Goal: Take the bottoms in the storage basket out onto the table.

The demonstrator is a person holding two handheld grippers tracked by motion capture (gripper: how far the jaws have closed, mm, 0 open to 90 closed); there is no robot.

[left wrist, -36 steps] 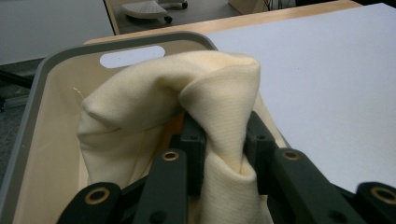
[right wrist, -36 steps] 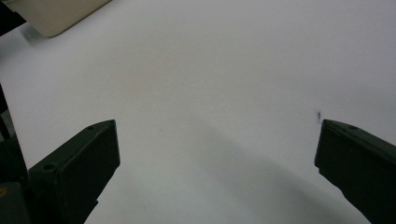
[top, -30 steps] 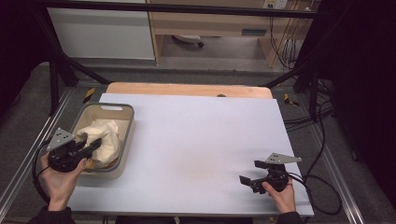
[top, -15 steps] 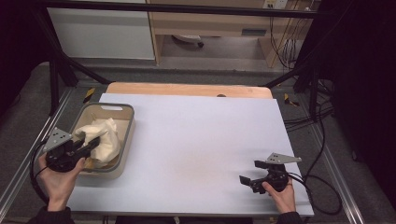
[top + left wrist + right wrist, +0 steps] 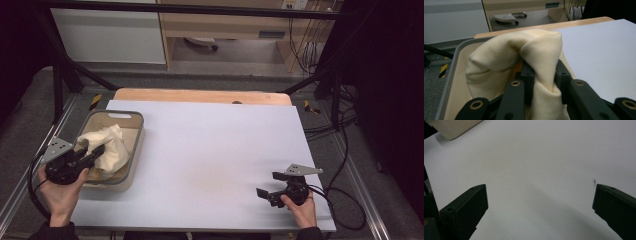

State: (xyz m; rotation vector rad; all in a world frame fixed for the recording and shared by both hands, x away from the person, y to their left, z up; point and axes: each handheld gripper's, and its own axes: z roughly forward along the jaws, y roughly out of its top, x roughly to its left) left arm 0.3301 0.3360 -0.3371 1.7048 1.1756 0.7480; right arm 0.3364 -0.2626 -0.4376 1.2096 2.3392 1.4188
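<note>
While gripper-held (image 5: pixel 541 82), cloth (image 5: pixel 107 145) in bin (image 5: pixel 131 165)

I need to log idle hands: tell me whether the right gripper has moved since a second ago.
No. The right gripper sits at the same spot near the table's front right corner as in the earlier high views, jaws open over bare surface.

Counter (image 5: pixel 210 150) bare across middle, far and right: wide free passage there. Left edge blocked by grey bin (image 5: pixel 134 145); rim walls enclose it on all sides, access from above. Cream cloth (image 5: pixel 107 145) bulges above rim, takes up most of bin interior. Left gripper (image 5: pixel 86 156) over bin's near-left part, jaws clamped on cloth fold. Right gripper (image 5: pixel 267 194) at near-right, jaws wide apart over bare counter.
</note>
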